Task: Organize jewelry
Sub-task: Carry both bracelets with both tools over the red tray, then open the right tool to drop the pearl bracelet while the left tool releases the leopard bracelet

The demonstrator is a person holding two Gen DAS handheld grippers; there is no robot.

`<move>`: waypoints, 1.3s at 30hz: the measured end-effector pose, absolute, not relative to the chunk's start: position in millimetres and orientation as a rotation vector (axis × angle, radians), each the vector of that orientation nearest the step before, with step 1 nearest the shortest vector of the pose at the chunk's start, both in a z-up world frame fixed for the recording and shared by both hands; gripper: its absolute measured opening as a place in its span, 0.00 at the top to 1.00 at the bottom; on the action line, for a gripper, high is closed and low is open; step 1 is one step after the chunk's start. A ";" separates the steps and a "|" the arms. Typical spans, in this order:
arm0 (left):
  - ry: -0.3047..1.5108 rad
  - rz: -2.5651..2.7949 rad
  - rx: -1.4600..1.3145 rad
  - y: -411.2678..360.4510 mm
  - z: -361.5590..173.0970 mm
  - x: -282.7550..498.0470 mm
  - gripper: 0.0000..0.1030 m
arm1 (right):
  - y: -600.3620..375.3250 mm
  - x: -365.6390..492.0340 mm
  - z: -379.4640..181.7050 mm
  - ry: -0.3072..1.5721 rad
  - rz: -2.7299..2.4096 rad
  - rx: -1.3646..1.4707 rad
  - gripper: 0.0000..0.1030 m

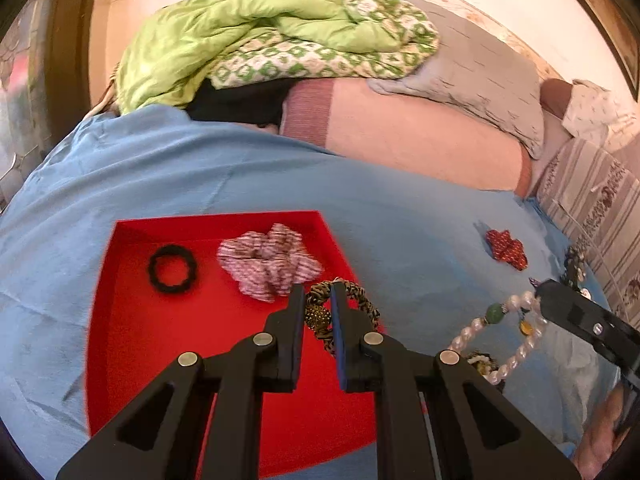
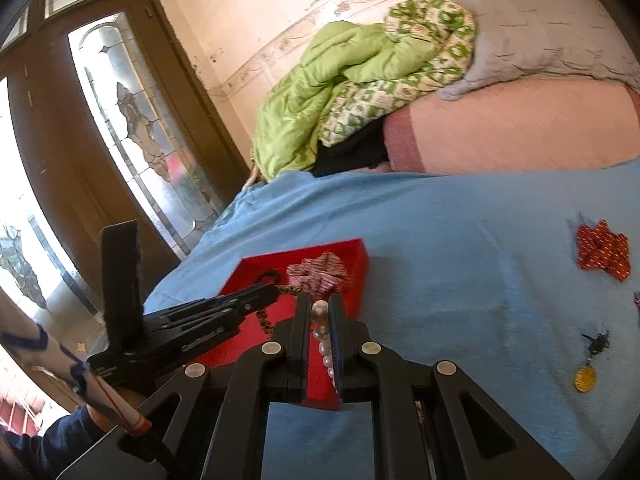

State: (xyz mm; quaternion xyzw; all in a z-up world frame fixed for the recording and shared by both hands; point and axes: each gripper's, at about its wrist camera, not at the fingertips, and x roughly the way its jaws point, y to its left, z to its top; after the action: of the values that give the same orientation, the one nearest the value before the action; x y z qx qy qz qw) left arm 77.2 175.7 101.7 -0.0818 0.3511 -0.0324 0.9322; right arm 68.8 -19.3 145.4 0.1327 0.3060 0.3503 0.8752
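Note:
A red tray (image 1: 132, 320) lies on the blue sheet and holds a black hair tie (image 1: 172, 269) and a pink-white scrunchie (image 1: 268, 260). My left gripper (image 1: 318, 294) is shut on a leopard-print band (image 1: 362, 300) and holds it over the tray's right side. My right gripper (image 2: 319, 308) is shut on a pearl bracelet (image 2: 325, 344) near the tray's (image 2: 356, 256) right edge; the bracelet (image 1: 508, 344) with a green bead hangs from it in the left wrist view. A red patterned scrunchie (image 1: 506, 249) (image 2: 604, 251) lies on the sheet to the right.
A yellow pendant on a dark clip (image 2: 586, 378) lies on the blue sheet (image 2: 460, 240) at right. More small jewelry (image 1: 574, 264) sits by the striped bed edge. A green quilt (image 1: 240, 40) and grey pillow (image 1: 480, 64) are piled at the back. A glass door (image 2: 132, 132) is at left.

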 end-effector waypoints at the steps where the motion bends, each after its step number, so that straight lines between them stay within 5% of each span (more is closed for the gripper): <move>1: 0.722 -0.055 -0.169 180.4 101.2 77.4 0.88 | -12.4 67.9 146.3 0.642 0.740 0.274 0.90; 20: 0.847 0.162 -0.260 268.8 72.5 100.3 0.88 | 119.4 132.7 130.0 0.803 0.810 0.311 0.90; 39: 0.876 0.207 -0.282 279.5 64.4 105.5 0.88 | 116.9 165.1 71.7 0.966 0.619 0.227 0.90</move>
State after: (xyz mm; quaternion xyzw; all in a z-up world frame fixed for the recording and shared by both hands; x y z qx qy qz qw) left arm 105.5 279.5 64.4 -0.1359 0.4217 0.0995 0.8909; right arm 165.1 116.9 71.7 0.1071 0.4557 0.2923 0.8339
